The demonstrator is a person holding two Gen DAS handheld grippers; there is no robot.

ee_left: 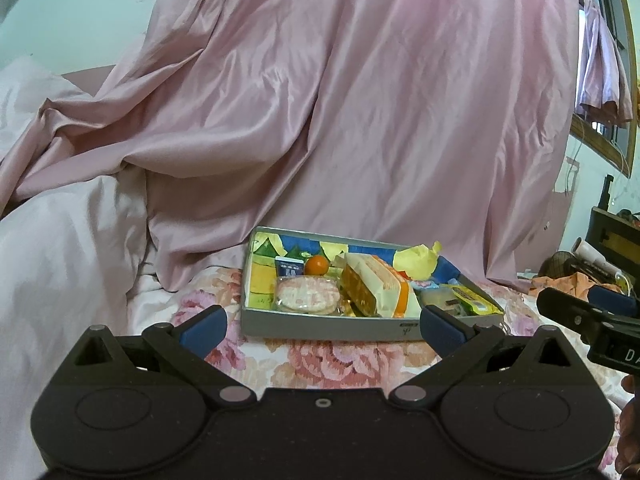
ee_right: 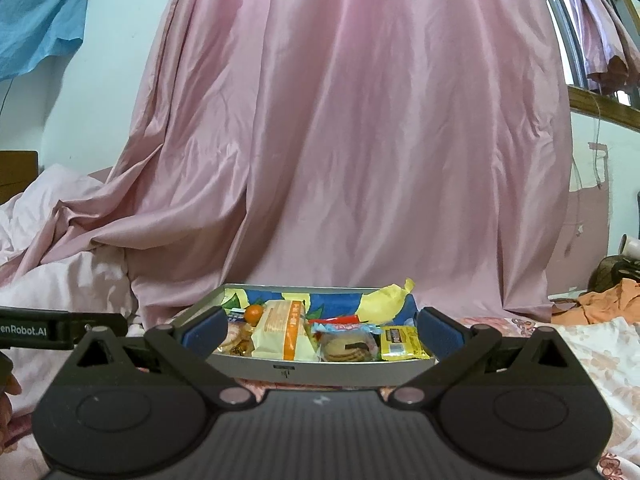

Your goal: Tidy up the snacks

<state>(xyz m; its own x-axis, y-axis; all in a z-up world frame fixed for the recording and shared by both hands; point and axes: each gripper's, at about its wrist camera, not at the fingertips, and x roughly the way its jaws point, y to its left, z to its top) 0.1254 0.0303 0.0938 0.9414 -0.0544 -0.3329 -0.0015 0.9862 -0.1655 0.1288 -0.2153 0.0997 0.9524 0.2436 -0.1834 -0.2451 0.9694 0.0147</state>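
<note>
From your left wrist, your left gripper (ee_left: 322,322) gapes wide and empty just short of the shallow grey snack-filled tin tray (ee_left: 320,326) on the floral bedspread (ee_left: 352,360), while from your right wrist your right gripper (ee_right: 320,330) spreads equally wide, its blue-padded fingers (ee_right: 202,330) flanking that tray's near wall.

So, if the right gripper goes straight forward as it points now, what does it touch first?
Most likely the near wall of the grey tray, which lies directly ahead of the open right gripper. If it passes above that wall, it probably meets the cream and orange cracker pack next; depth is unclear.
</note>
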